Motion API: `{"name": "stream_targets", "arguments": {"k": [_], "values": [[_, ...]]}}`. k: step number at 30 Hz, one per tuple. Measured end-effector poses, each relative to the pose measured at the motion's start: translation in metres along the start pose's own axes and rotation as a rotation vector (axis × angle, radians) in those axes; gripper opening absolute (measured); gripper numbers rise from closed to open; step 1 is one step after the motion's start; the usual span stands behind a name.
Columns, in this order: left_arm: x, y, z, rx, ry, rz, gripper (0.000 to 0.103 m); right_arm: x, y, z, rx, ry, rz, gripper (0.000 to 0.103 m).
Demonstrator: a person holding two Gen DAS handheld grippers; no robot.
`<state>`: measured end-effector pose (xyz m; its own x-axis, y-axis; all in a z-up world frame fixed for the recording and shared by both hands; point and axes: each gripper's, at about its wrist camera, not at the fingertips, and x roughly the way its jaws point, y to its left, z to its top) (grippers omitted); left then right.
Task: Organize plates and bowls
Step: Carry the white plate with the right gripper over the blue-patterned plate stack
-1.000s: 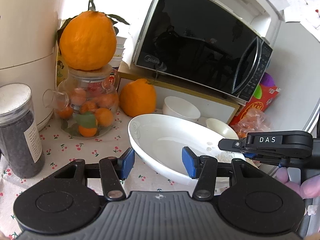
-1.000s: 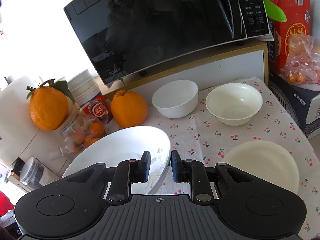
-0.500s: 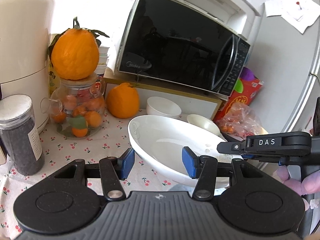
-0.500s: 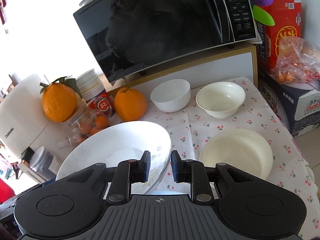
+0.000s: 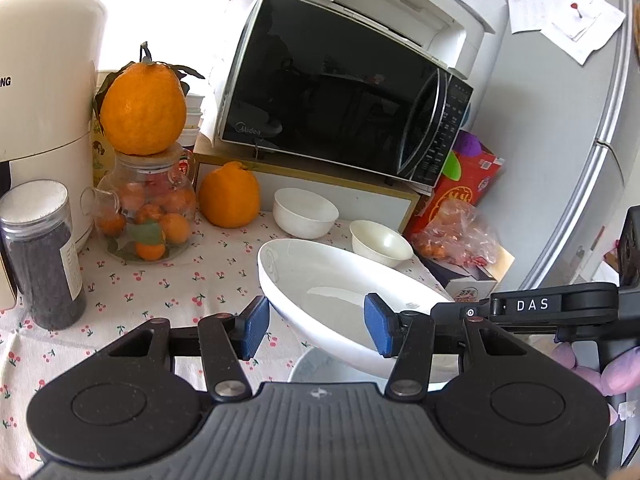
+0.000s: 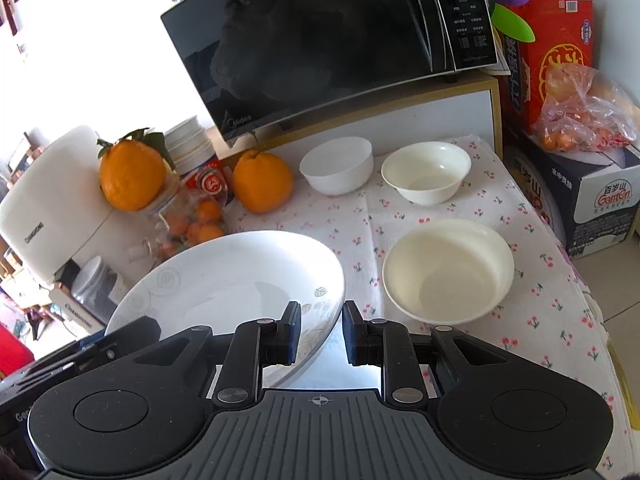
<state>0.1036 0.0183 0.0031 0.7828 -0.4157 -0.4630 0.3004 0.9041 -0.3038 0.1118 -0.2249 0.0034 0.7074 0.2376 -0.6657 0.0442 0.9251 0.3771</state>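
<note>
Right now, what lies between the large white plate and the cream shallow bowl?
Only bare cherry-print tablecloth separates the large white plate from the cream shallow bowl; the right wrist view shows it.

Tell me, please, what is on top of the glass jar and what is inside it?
A large orange citrus fruit with leaves sits on top of the glass jar. Inside are small orange fruits and a green leaf. The jar's lid is mostly covered by the big fruit.

Black microwave (image 5: pixel 340 92) upper centre, white printer (image 5: pixel 404 4) on top. Large orange (image 5: pixel 142 114) sits on glass jar (image 5: pixel 150 216) of small oranges, left. Second orange (image 5: pixel 229 196) beside it. Dark-filled canister (image 5: pixel 40 256) far left. Red box (image 6: pixel 548 40) upper right.
</note>
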Motion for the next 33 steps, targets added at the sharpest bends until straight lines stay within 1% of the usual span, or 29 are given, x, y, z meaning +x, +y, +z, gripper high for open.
{"name": "stream_targets", "arguments": {"k": [18, 23, 33], "values": [[0.003, -0.014, -0.023, 0.053, 0.091, -0.048, 0.048, -0.007, -0.017, -0.032, -0.050, 0.066, -0.053, 0.022], [0.008, -0.018, -0.030, 0.084, 0.123, -0.041, 0.048, -0.006, -0.021, -0.040, -0.064, 0.083, -0.069, 0.022], [0.014, -0.022, -0.041, 0.127, 0.186, -0.026, 0.048, -0.009, -0.022, -0.044, -0.098, 0.077, -0.093, 0.022]]}}
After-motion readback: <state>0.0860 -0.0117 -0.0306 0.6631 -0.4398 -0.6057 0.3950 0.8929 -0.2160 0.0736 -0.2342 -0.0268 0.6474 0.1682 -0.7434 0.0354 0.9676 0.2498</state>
